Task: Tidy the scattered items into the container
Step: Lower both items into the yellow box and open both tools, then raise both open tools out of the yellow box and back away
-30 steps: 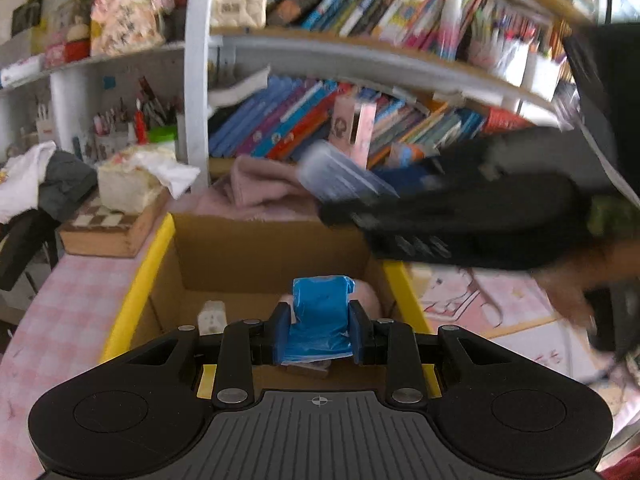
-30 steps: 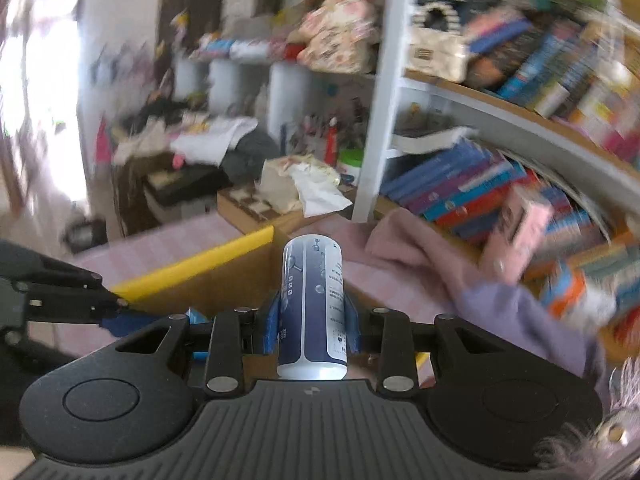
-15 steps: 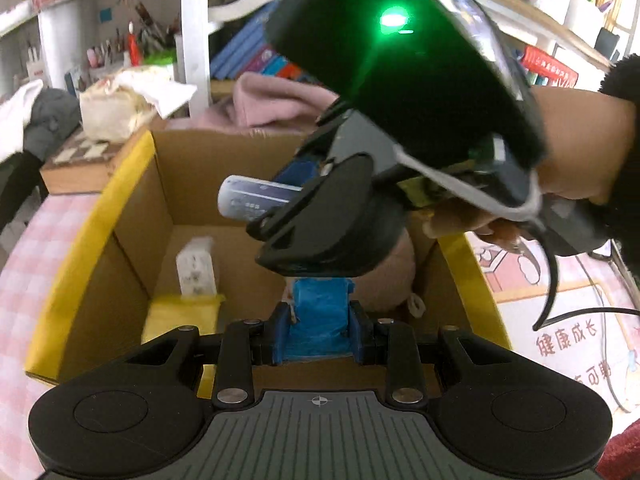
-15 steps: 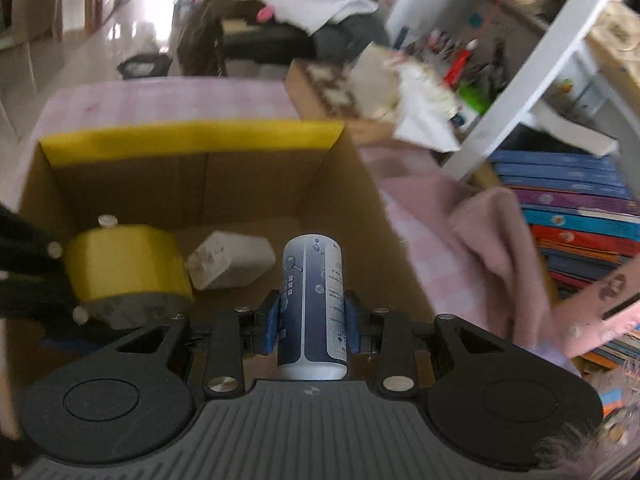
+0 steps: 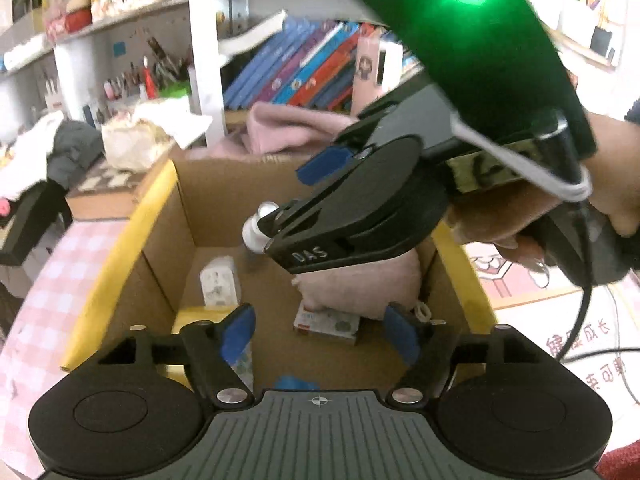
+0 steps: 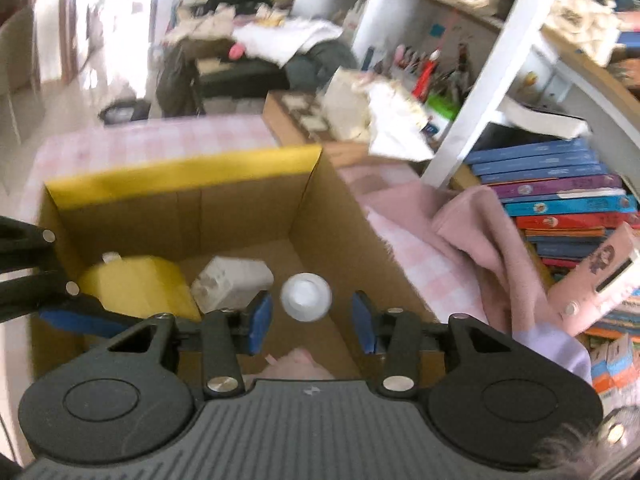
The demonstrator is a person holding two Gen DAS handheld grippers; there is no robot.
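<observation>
The bottle (image 6: 306,297) hangs end-on between the right claw's (image 6: 311,322) parted pads, loose and dropping into the box (image 6: 184,172); a second ago it was clamped there. The left claw (image 5: 320,334) has just opened too, empty; its blue packet (image 5: 296,382) lies on the box floor beneath. Both items now count as tidied.

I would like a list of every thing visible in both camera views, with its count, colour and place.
cardboard box: one, brown with yellow rim, on the table
white bottle: one, between the right jaws, pads clear of it
white adapter: one, inside box
yellow item: one, inside box
pink cushion: one, inside box
blue packet: one, below the left jaws
books: many, multicoloured, shelf
left gripper: jaws just opened
right gripper: jaws just opened
</observation>
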